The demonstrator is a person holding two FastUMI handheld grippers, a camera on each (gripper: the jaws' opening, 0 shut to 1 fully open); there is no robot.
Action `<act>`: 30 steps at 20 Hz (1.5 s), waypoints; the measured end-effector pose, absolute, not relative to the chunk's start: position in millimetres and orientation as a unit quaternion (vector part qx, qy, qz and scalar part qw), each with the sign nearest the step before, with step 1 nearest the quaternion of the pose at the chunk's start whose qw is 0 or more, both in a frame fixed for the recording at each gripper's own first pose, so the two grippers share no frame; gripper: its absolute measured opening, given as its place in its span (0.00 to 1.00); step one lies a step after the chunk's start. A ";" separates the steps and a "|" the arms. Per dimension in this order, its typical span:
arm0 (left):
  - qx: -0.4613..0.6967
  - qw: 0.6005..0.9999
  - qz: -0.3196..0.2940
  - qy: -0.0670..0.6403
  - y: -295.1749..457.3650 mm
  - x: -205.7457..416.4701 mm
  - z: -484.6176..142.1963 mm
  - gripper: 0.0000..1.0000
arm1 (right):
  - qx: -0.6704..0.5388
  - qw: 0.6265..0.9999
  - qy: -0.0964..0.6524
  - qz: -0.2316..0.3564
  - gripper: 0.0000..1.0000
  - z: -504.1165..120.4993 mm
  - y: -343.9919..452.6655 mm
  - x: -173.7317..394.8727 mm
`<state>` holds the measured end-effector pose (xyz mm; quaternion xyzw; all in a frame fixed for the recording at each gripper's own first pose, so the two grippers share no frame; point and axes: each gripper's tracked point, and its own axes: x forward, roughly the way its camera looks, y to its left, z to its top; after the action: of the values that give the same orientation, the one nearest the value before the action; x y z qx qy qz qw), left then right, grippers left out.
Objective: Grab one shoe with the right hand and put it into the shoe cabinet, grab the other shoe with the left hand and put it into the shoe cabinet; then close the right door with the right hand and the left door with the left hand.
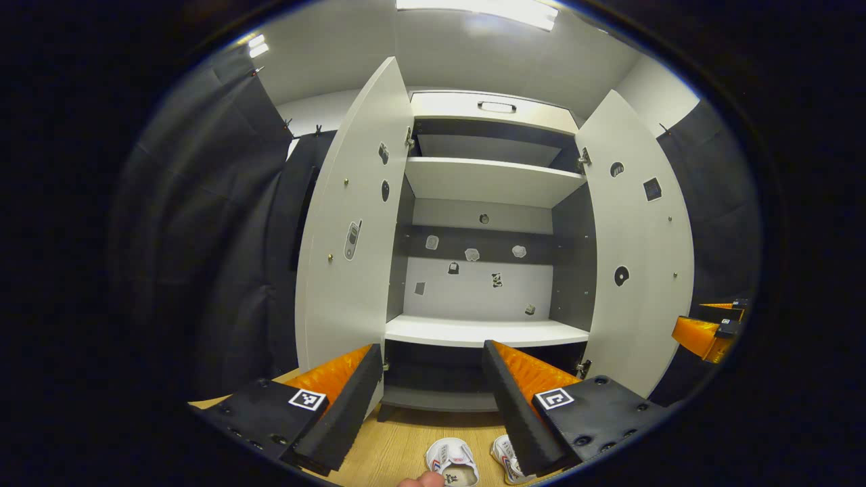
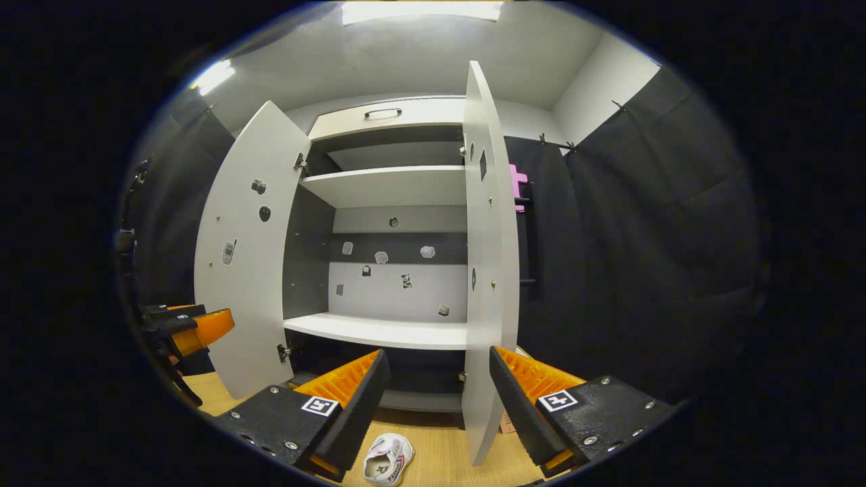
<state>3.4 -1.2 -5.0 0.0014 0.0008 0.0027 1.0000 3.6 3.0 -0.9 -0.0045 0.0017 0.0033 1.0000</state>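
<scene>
White shoes [image 1: 452,462] before open cabinet [image 1: 487,330]

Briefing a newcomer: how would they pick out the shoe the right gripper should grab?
Find the tall white shoe cabinet with both doors open. On the wooden floor before it lies a small white shoe, below the right gripper; it has red and blue side markings.

No legible text anywhere

Black tool [image 1: 433,385] bodies with screws, square black-and-white markers, ribbed finger faces.
</scene>
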 end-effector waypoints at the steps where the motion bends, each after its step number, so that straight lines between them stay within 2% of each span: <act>1: 0.003 1.000 0.003 0.000 -0.6 2.7 -4.9 0.96 | -0.005 1.000 0.002 0.004 0.92 -0.9 3.8 3.7; 4: 0.004 1.000 0.005 0.000 0.8 2.8 -4.3 0.96 | -0.004 1.000 0.004 0.005 0.92 -2.5 4.6 4.7; 5: 0.004 1.000 0.005 0.000 0.9 3.7 -4.7 0.94 | -0.004 1.000 0.004 0.005 0.92 -2.5 4.5 4.3; 6: 0.005 1.000 0.006 0.001 1.2 3.0 -4.5 0.96 | -0.003 1.000 0.004 0.005 0.92 -3.0 4.5 4.3; 20: 0.010 1.000 0.003 0.000 1.3 2.3 -2.7 0.96 | -0.010 1.000 0.012 0.017 0.92 -12.0 17.0 11.4; 25: 0.009 1.000 0.005 -0.001 4.3 0.6 -2.3 0.96 | -0.019 0.999 0.036 0.022 0.92 -30.8 25.4 18.1; 30: 0.009 1.000 0.009 0.000 8.9 0.0 -3.3 0.96 | -0.030 0.995 0.089 0.038 0.92 -77.0 42.3 26.4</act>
<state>0.0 8.9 -3.3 0.0087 0.0002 0.0089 0.9999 26.4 42.3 -77.0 -0.0304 0.0895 0.0380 0.9948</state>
